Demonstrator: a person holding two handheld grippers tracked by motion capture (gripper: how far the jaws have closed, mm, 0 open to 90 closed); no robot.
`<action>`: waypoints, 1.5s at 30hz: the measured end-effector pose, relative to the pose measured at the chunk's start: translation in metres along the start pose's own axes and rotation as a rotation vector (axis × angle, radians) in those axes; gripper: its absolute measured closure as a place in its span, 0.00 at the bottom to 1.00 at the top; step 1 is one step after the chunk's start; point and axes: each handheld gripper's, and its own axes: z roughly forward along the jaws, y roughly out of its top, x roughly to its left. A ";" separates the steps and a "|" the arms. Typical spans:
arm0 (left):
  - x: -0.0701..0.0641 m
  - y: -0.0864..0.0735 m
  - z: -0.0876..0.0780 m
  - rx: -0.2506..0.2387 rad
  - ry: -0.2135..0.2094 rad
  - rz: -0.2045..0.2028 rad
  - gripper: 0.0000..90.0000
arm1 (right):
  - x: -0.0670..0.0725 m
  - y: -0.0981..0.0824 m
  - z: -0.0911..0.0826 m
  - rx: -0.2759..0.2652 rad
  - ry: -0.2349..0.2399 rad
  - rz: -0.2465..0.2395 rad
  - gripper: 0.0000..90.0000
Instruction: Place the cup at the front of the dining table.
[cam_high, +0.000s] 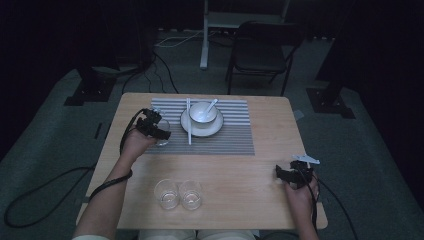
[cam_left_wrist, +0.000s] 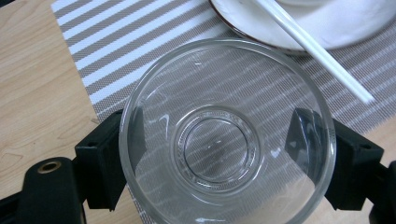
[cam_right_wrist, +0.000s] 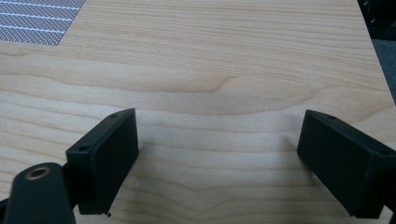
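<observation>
Left gripper (cam_left_wrist: 219, 163) clasped a clear glass cup (cam_left_wrist: 227, 133) across its wall, one jaw on each side, at the left edge of the striped placemat (cam_high: 235, 132) on the wooden surface (cam_high: 270, 180), just beside the white plate (cam_high: 200, 131) carrying a bowl (cam_high: 202, 112) and a white chopstick (cam_left_wrist: 317, 51). The cup appeared rigid, smooth and breakable (judged slippery against hard jaws), so a firm, level grip on opposite walls below the rim suited it best. Right gripper (cam_right_wrist: 217, 158) stood spread and empty over bare wood. Two further glasses (cam_high: 178, 194) stood near the front edge.
</observation>
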 end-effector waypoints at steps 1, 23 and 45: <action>0.000 0.002 0.002 0.002 0.003 -0.004 0.20 | 0.000 0.000 0.000 0.000 0.000 0.000 0.13; 0.017 0.035 0.035 0.040 0.020 -0.067 0.20 | 0.000 0.000 0.000 0.000 -0.002 0.001 0.13; 0.026 0.047 0.047 0.058 -0.012 -0.071 0.20 | 0.000 0.000 0.000 0.000 -0.004 0.002 0.13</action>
